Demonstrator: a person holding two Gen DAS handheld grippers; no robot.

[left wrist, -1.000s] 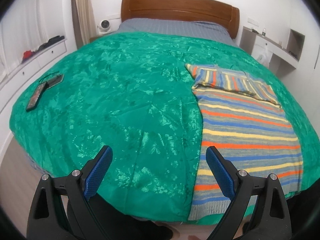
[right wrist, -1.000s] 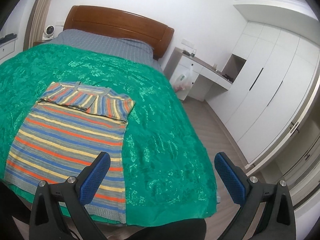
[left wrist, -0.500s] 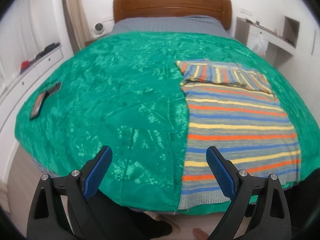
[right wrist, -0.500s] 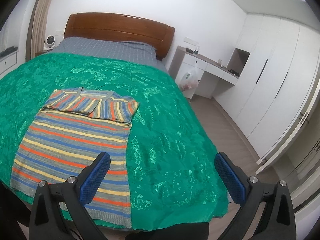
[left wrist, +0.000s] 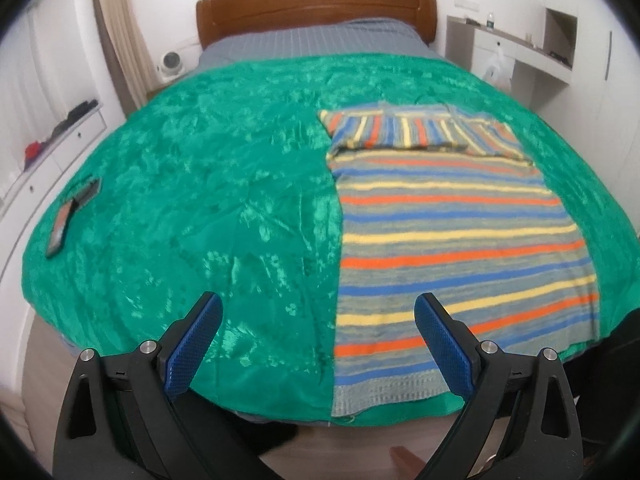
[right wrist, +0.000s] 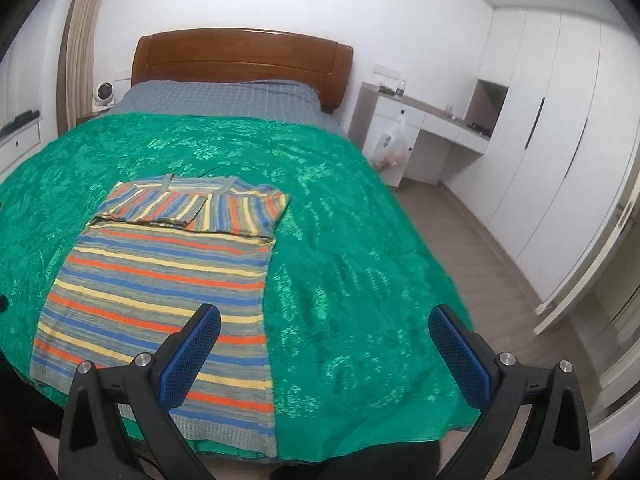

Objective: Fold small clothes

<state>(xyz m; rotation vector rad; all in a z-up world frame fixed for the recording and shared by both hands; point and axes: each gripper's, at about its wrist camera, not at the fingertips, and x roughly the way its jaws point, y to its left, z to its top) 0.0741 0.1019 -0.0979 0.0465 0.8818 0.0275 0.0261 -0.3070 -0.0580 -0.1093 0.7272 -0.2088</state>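
A bed point(left wrist: 240, 184) fills both views, covered by a shiny green spread that reaches its foot, with a wooden headboard point(right wrist: 240, 60) and grey bedding at the far end. It serves as the folding surface: wide, flat and soft, so cloth lies still on it.

On the spread, toward the foot, lies the striped sweater point(left wrist: 448, 232), the task's garment. Its body is laid flat with the hem hanging just past the bed's edge, nearest the person. Both sleeves point(right wrist: 188, 208) are already folded in across the chest, so the piece is now a neat rectangle. That suggests the side folds are done and a lengthwise fold, hem up toward the collar, is what remains.

The left gripper point(left wrist: 316, 332) hovers above the foot of the bed, its jaws wide apart and empty, just beside the sweater's left edge. The right gripper point(right wrist: 324, 344) hangs over the right edge the same way, jaws spread and holding nothing. Placed like this, each is likely lined up to take one hem corner.

At the far left edge of the spread lie two dark flat devices point(left wrist: 72, 208), well apart from the sweater and out of the way.
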